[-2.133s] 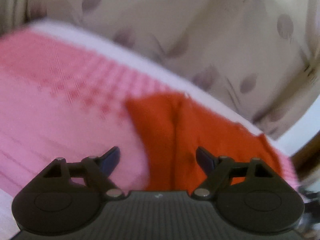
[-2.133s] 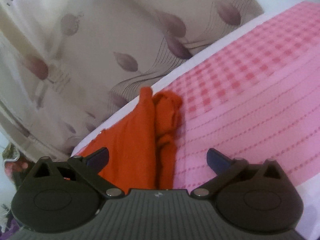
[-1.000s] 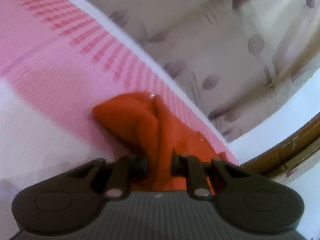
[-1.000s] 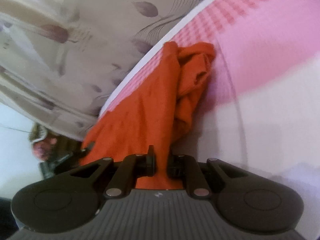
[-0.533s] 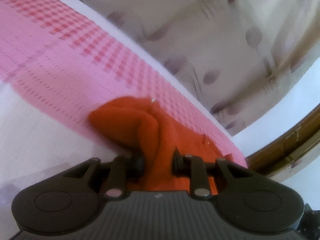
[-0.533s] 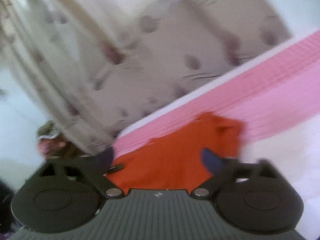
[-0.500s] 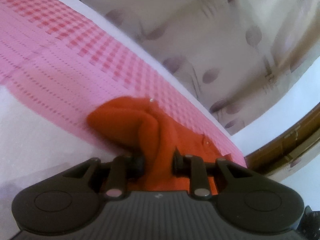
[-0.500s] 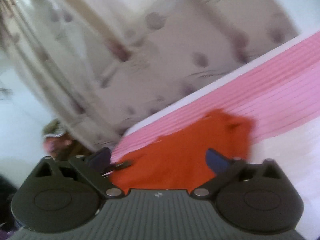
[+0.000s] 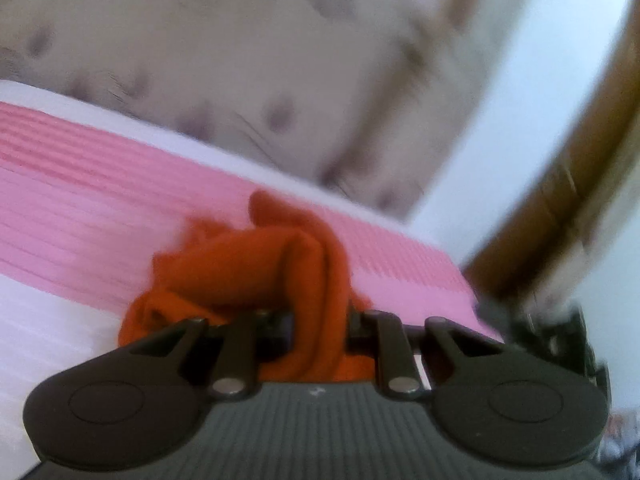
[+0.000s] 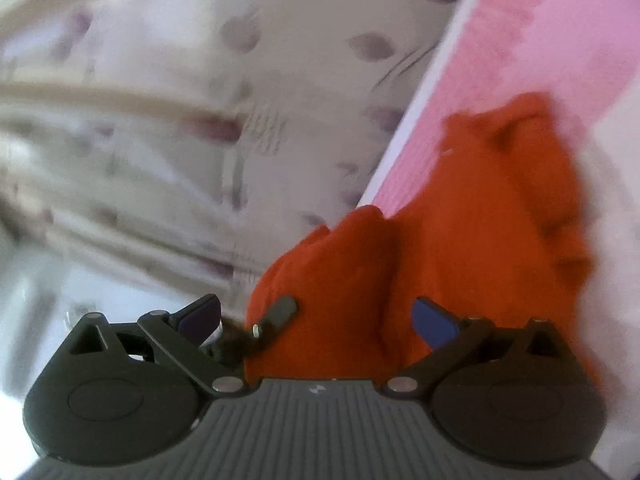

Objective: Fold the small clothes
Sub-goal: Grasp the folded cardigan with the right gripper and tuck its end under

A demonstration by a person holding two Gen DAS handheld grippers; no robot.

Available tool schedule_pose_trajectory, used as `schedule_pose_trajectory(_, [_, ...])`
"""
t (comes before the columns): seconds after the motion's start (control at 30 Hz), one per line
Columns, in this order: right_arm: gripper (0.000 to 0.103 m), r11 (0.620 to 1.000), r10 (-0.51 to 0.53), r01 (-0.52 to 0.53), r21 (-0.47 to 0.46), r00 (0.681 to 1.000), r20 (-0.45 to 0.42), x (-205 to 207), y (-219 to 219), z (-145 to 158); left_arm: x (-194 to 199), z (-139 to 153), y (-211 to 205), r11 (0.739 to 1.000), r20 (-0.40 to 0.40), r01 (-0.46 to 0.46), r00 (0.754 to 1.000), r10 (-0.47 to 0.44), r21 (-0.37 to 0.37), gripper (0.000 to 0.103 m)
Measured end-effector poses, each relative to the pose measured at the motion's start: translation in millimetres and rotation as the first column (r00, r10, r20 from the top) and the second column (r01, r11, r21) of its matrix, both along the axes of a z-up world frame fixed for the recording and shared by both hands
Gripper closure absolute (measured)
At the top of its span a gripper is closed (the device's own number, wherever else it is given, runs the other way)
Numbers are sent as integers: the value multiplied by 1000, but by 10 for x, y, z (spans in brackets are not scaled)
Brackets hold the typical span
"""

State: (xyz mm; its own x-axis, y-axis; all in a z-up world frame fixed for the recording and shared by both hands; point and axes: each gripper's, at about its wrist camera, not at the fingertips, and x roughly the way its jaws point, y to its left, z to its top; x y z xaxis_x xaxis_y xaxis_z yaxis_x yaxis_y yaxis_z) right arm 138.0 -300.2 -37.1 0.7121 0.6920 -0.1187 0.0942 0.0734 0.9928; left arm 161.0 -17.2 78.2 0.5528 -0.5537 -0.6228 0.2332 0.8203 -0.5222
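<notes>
Orange cloth (image 9: 256, 268), bunched into thick folds, sits pinched between the closed-in jaws of the left gripper (image 9: 318, 326), near the far edge of the pink bedcover (image 9: 80, 200). Over to the right wrist: right gripper (image 10: 316, 316) spread wide, gripping nothing, the cloth (image 10: 480, 208) rumpled just ahead.

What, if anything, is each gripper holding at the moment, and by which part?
The left gripper is shut on a bunched fold of the orange cloth, at its near end. The right gripper is open and holds nothing; the cloth merely lies between its jaws.
</notes>
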Motion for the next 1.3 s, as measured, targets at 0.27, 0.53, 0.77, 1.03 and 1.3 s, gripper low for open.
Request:
schedule_pose_trajectory(0.27, [1, 999, -32, 35, 29, 996, -86, -105, -343, -392, -255, -395, -737, 993, 34, 115, 993, -115, -19, 37])
schedule_pose_trajectory(0.53, [0, 991, 41, -40, -129, 999, 4, -43, -299, -50, -487, 72, -89, 976, 145, 92, 987, -63, -196, 15])
schedule_pose_trajectory(0.77, [0, 690, 228, -40, -723, 960, 165, -71, 165, 691, -544, -128, 634, 995, 130, -89, 987, 94, -49, 10])
schedule_pose_trajectory(1.03, [59, 181, 495, -89, -979, 869, 13, 287, 997, 764, -602, -400, 487, 995, 105, 38, 994, -29, -87, 10])
schedule_pose_trajectory(1.3, [77, 859, -43, 35, -511, 999, -5, 20, -558, 147, -870, -452, 317, 986, 110, 154, 983, -146, -62, 10])
